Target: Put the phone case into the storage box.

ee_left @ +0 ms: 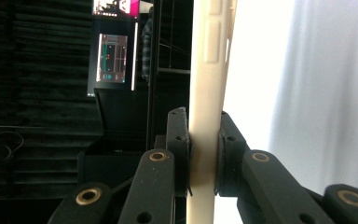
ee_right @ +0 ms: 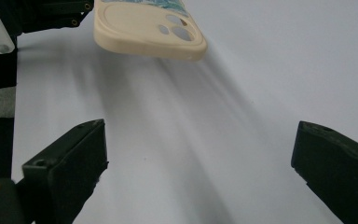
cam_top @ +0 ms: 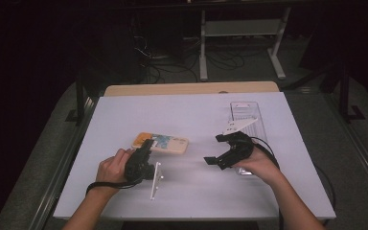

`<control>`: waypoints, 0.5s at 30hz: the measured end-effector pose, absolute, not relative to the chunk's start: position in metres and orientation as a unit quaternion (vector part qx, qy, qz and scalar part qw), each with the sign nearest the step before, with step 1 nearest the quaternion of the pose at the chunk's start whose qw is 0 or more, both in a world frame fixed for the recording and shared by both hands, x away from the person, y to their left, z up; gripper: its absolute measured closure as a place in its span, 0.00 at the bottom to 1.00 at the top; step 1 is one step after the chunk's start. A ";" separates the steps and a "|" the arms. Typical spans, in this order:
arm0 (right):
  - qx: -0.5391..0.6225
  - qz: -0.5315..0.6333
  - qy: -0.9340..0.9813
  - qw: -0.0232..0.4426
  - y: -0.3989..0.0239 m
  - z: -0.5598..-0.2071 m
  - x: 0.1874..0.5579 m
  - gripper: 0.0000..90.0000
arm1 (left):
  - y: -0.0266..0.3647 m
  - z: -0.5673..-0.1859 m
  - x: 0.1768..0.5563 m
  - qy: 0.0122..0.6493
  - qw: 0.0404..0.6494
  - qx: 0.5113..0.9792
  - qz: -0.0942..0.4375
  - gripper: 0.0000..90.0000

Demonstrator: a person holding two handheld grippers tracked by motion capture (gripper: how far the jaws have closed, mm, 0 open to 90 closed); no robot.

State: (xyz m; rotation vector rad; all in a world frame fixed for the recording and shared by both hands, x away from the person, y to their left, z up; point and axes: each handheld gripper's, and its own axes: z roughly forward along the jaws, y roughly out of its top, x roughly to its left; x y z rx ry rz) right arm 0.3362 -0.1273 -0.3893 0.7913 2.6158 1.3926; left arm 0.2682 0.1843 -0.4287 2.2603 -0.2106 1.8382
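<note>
A cream phone case (cam_top: 165, 142) with a colourful print lies near the middle of the white table (cam_top: 191, 110). My left gripper (cam_top: 146, 145), rolled onto its side, is shut on the case's near-left edge. In the left gripper view both pads clamp the cream case (ee_left: 207, 70) edge-on, with my left gripper (ee_left: 204, 135) closed around it. My right gripper (cam_top: 213, 149) hovers to the right of the case, jaws spread wide and pointing left with nothing between them. The right gripper view has the case (ee_right: 149, 28) with its camera cut-outs ahead of my right gripper (ee_right: 200, 154).
A clear plastic tray (cam_top: 246, 115) lies at the right back of the table, just behind my right hand. Beyond the table's far edge stand a table frame and cables on the floor (cam_top: 211, 57). A monitor (ee_left: 114, 58) glows in the dark room.
</note>
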 end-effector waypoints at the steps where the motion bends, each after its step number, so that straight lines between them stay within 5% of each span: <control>1: 0.258 0.452 0.853 0.039 -0.127 -0.390 0.336 0.03 | 0.184 -0.429 0.268 -0.069 0.112 0.769 0.626 0.88; 15: 0.253 0.447 0.857 0.033 -0.127 -0.394 0.335 0.03 | 0.184 -0.427 0.268 -0.053 0.122 0.774 0.618 0.88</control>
